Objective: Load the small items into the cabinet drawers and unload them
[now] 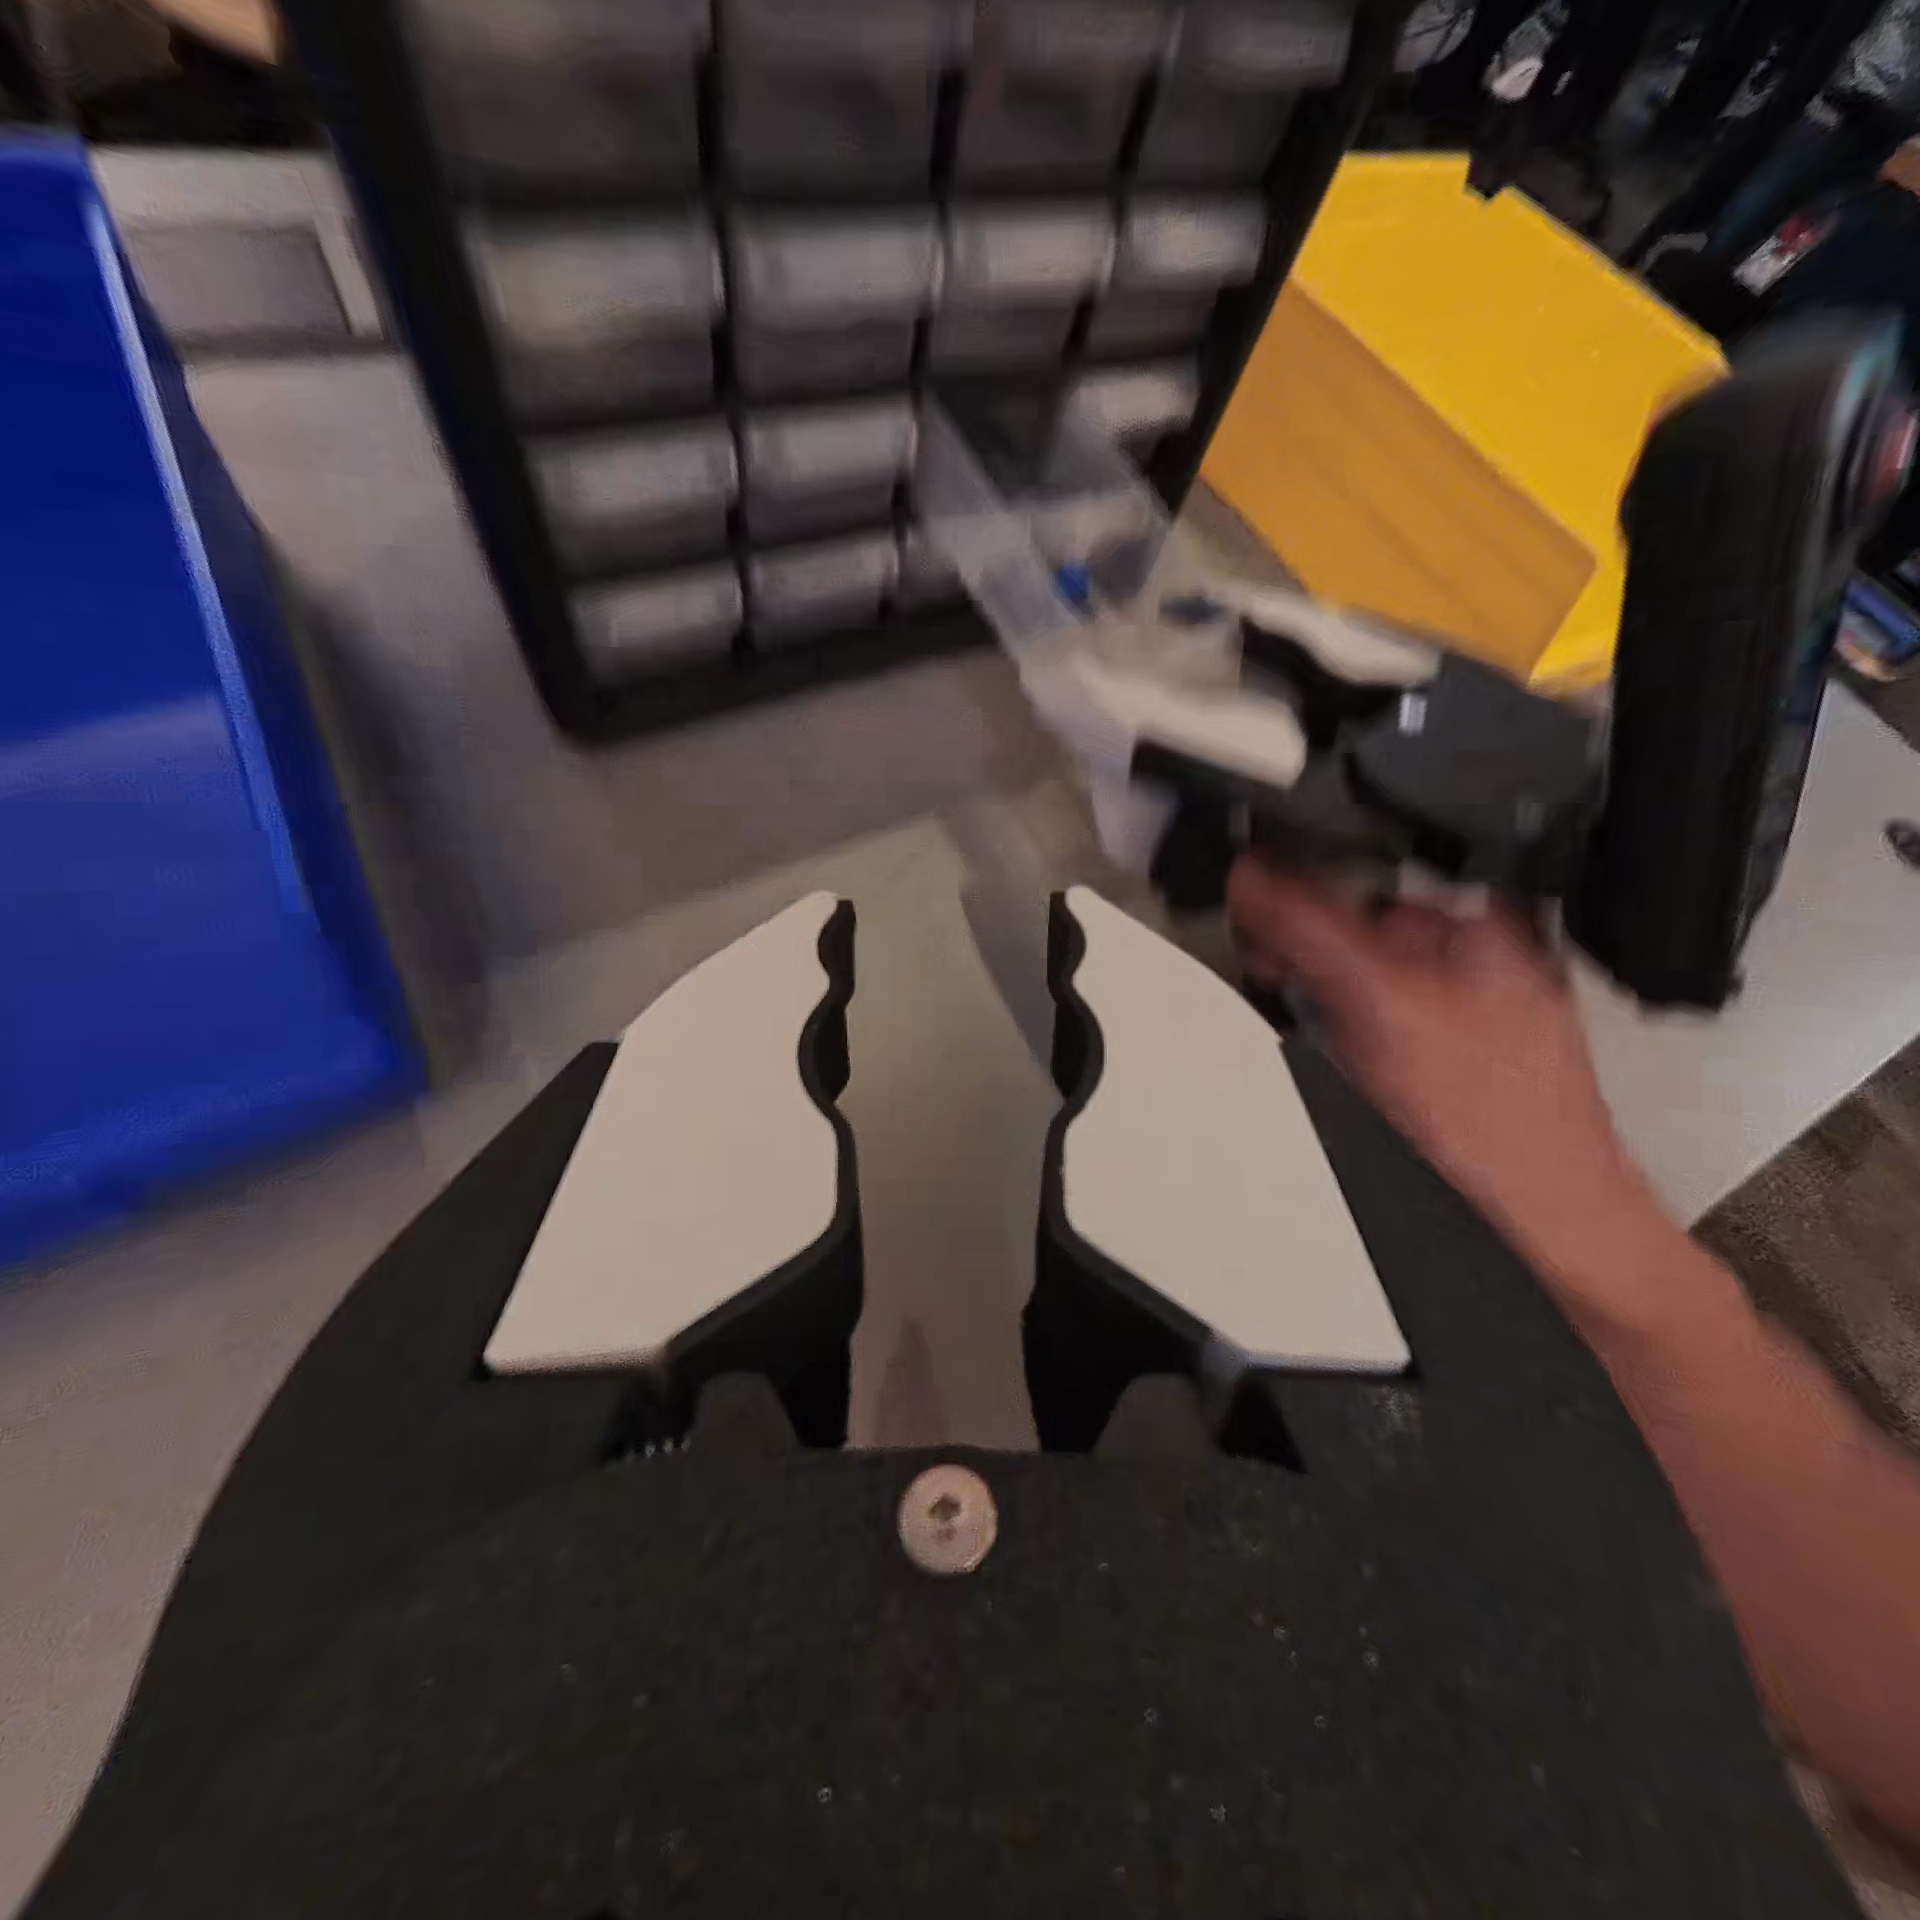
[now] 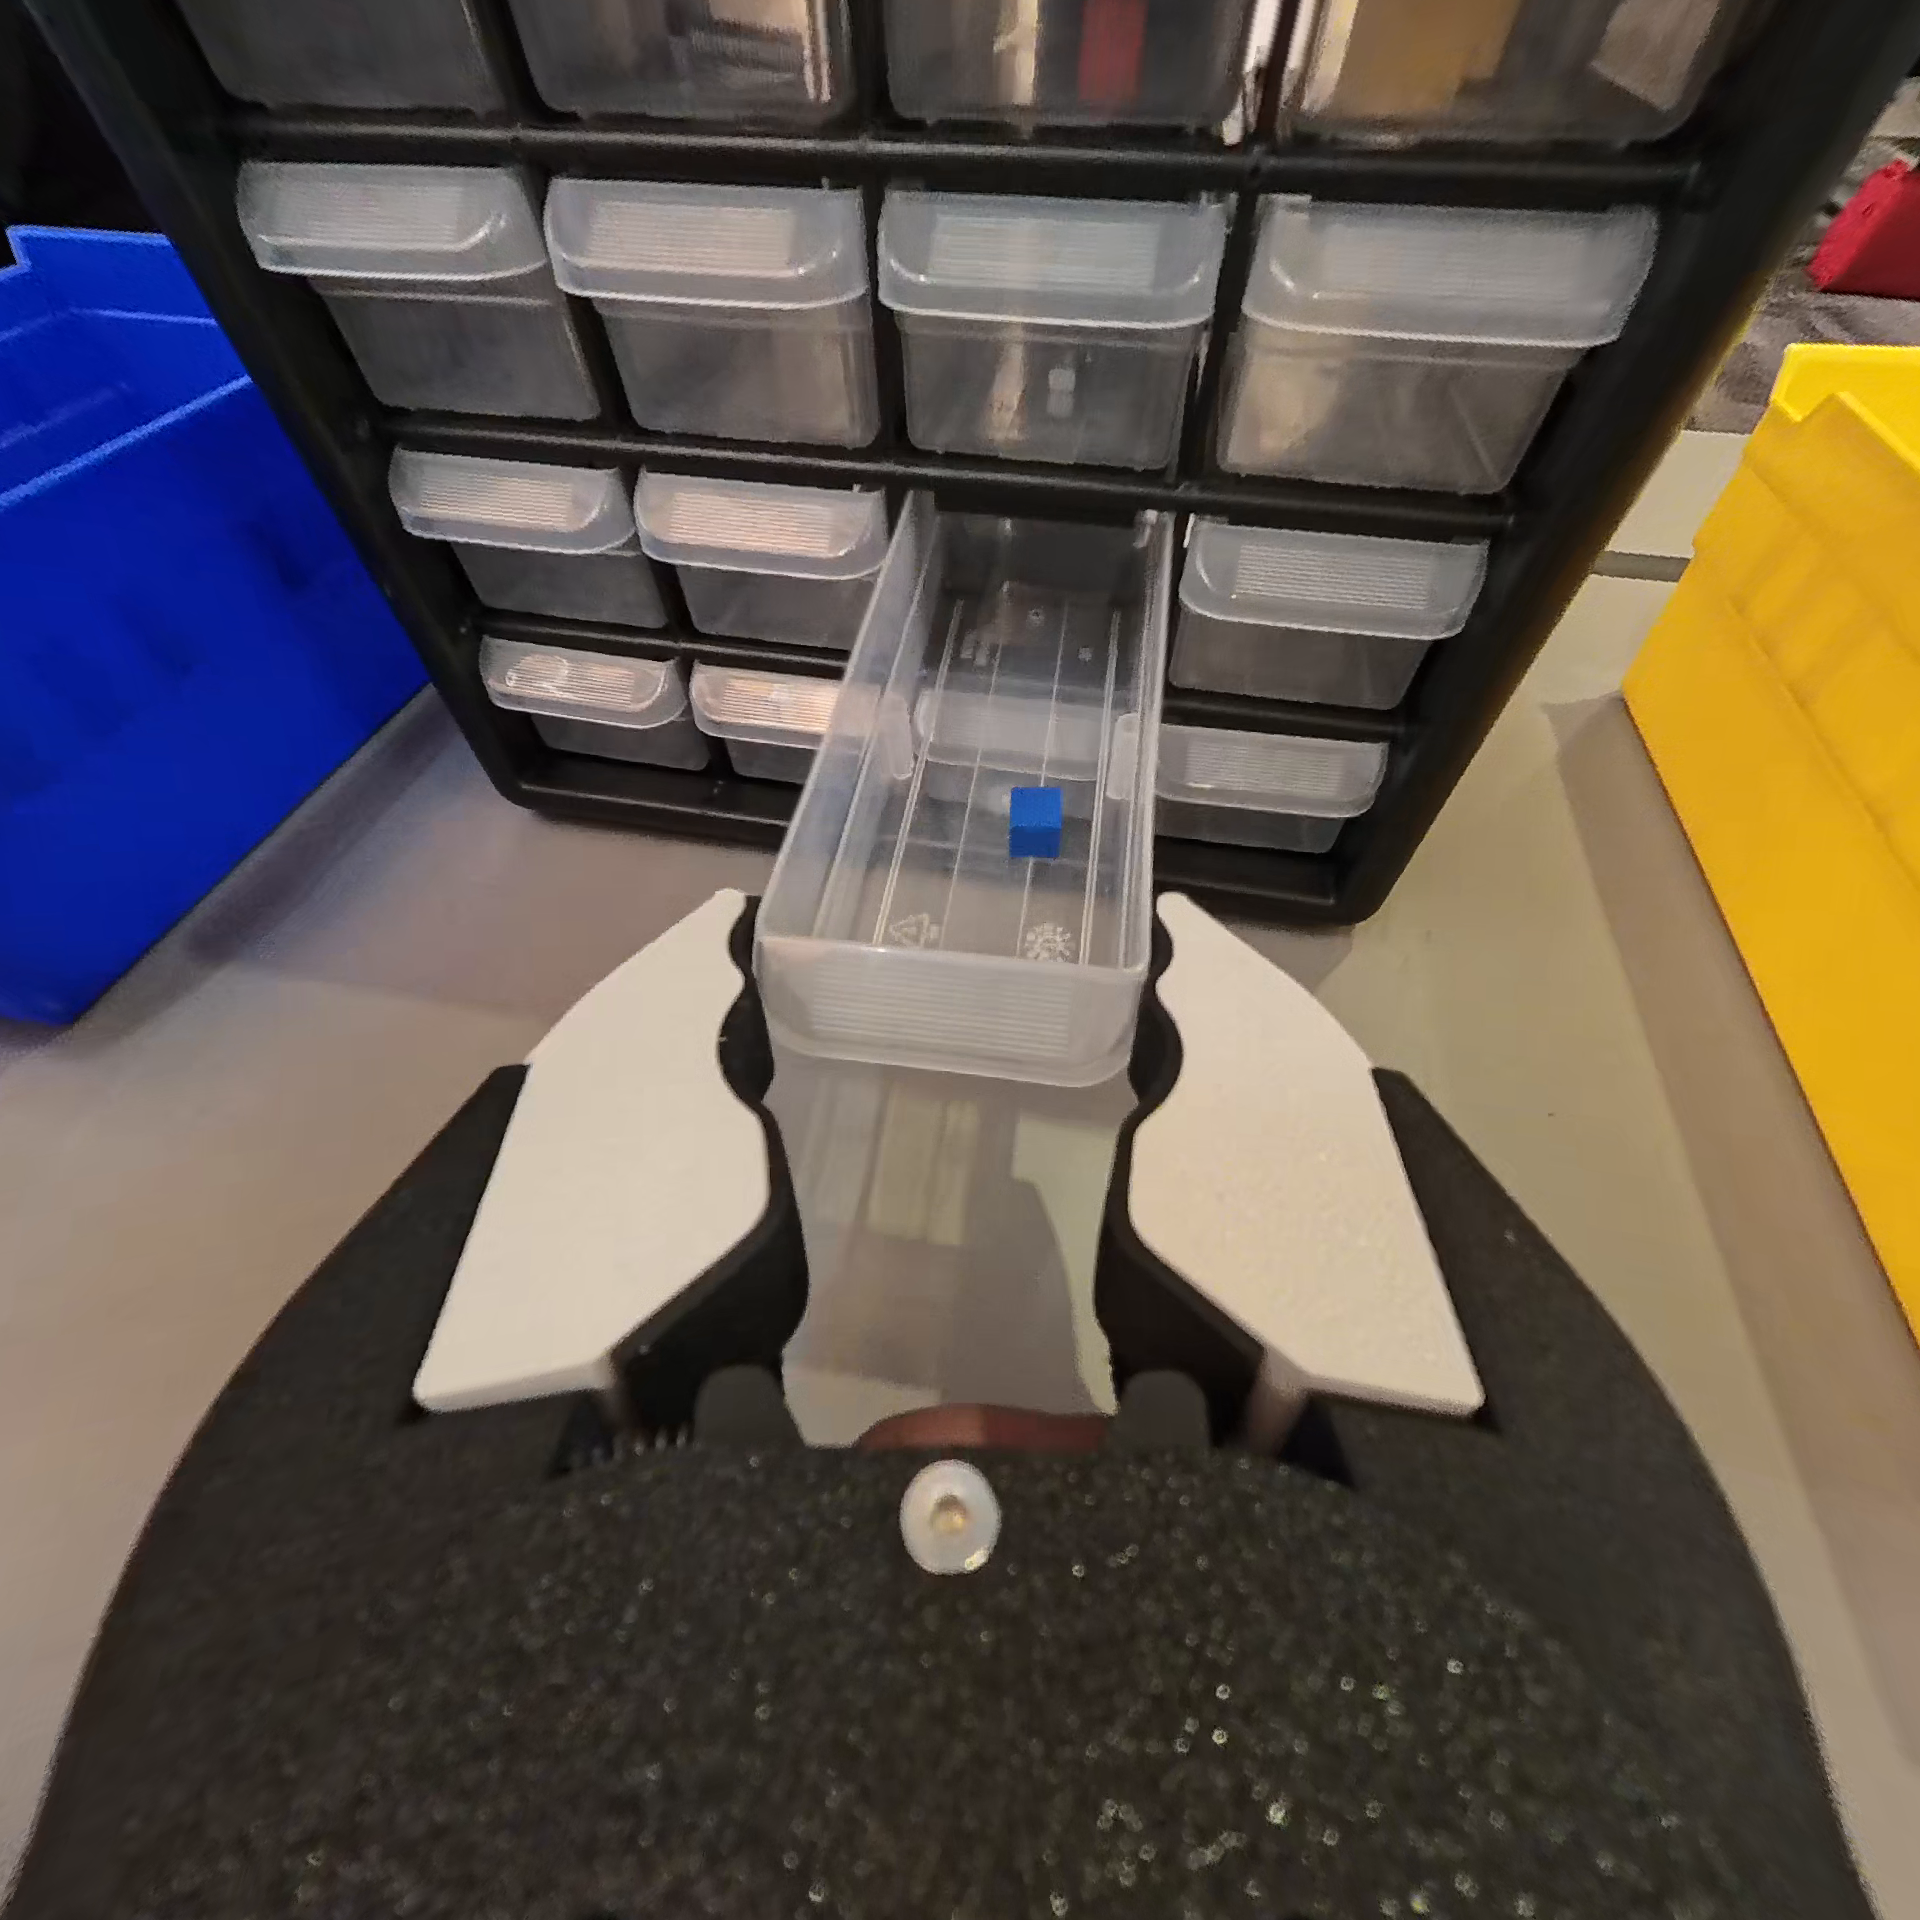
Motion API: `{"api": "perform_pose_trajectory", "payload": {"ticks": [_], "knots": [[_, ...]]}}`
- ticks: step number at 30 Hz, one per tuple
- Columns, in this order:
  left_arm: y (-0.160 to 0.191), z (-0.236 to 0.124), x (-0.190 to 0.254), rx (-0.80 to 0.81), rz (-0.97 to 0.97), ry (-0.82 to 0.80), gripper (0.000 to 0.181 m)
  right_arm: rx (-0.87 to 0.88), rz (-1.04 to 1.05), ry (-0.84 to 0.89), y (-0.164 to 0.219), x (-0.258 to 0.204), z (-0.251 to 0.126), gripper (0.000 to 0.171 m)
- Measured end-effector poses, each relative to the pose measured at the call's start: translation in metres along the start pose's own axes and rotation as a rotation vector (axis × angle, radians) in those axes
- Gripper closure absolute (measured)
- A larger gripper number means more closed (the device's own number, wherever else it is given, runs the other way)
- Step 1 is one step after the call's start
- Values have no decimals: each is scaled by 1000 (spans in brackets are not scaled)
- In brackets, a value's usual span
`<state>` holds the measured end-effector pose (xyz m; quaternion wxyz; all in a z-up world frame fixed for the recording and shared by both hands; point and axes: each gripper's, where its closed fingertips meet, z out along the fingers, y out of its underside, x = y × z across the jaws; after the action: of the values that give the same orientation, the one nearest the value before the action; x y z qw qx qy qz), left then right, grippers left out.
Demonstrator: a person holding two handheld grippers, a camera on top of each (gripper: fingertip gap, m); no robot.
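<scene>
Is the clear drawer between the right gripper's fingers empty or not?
Not empty. The drawer, pulled out of the cabinet, holds one blue cube on its floor; nothing else shows inside.

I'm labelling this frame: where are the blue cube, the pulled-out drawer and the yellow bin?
blue cube (image 2: 1036, 822), right wrist view, front face.
pulled-out drawer (image 2: 940, 1013), right wrist view, ribbed front handle.
yellow bin (image 2: 1813, 665), right wrist view, near side wall.

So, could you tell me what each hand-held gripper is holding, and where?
Right hand-held gripper grips the pulled-out clear drawer by its front end; left hand-held gripper holds nothing.
</scene>
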<state>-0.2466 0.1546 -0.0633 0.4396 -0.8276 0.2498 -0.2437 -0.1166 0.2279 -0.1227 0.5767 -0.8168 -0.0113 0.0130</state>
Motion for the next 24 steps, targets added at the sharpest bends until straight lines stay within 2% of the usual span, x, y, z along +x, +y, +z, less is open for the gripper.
{"api": "perform_pose_trajectory", "payload": {"ticks": [3,5,12,15,17,20,21,24], "knots": [[66,-14,6,-27,-5,-63,146,-2,6,6,-6,0,5,104],[92,-16,14,-32,8,-69,146,-12,-10,18,-13,0,10,104],[113,4,29,-88,167,-53,145,-83,-29,-22,-16,2,42,98],[115,4,29,-99,181,-45,136,-125,-17,-65,2,3,32,96],[113,2,30,-85,151,-15,136,-116,7,-102,11,1,14,105],[108,0,30,-63,139,7,136,57,7,-181,-7,-8,-11,146],[107,-1,29,-59,143,6,136,101,-7,-184,-13,-9,-14,155],[107,0,30,-60,146,13,136,59,-58,-179,-12,-10,0,150]]}}
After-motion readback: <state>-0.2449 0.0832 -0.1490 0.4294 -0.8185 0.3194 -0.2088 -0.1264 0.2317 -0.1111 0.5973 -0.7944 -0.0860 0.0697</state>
